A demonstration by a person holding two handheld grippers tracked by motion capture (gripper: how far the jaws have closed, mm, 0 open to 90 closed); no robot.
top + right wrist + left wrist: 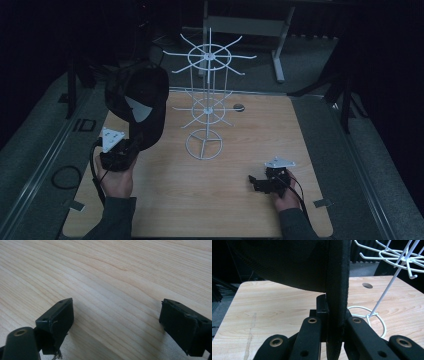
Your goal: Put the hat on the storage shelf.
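Cap [142, 100] is clamped by its brim in my left gripper [131, 146], jaws closed tight on the fabric, and held raised above the table [225, 200], just left of the rack [206, 100] and clear of its arms. My right gripper [260, 181] sits low over the table, well right of and nearer me than the rack's base, jaws spread wide with nothing between them
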